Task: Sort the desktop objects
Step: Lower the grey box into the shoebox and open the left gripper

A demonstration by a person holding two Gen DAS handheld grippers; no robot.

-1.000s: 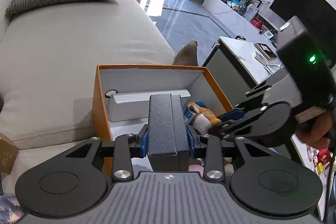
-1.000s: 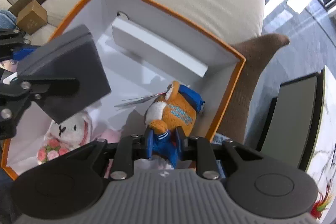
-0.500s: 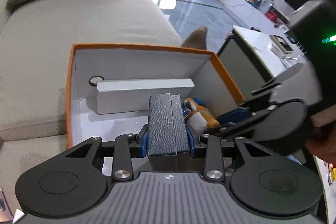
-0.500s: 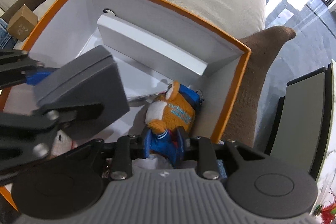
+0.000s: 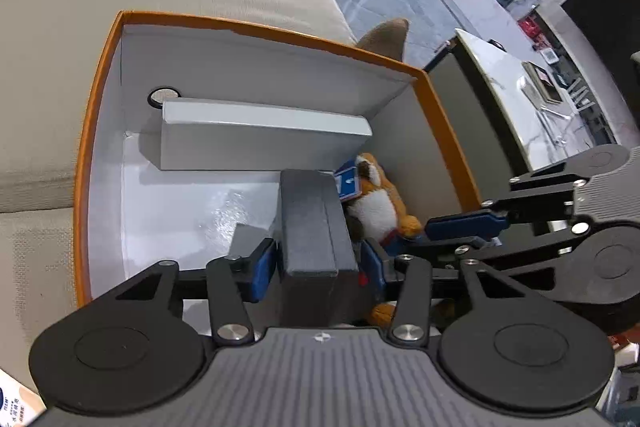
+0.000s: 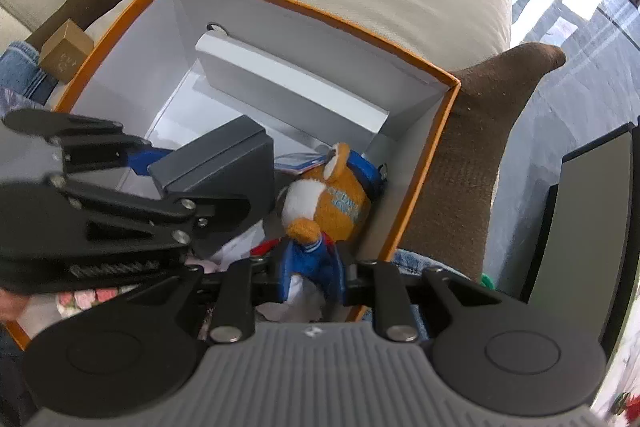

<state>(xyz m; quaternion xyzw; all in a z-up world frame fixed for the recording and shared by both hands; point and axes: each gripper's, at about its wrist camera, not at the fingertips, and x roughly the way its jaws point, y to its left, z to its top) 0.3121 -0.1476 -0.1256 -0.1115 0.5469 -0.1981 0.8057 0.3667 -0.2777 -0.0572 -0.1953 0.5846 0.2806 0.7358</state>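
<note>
Your left gripper [image 5: 318, 263] has just been opening, its pads standing clear of the dark case [image 5: 314, 223] inside the orange box [image 5: 86, 163]. At three o'clock, your right gripper [image 6: 310, 273] pinches the plush toy [image 6: 324, 203], lowering it alongside.

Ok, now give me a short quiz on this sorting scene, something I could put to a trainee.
1. True or false: the plush toy lies outside the orange box.
2. What stands between the jaws of the left gripper? A) a dark grey box B) a mug C) a phone
3. In a few words: what lies along the orange box's far wall?

Key
1. False: it is inside, by the right-hand wall.
2. A. The jaws have just been opening, with the box between them.
3. A long white box.
</note>
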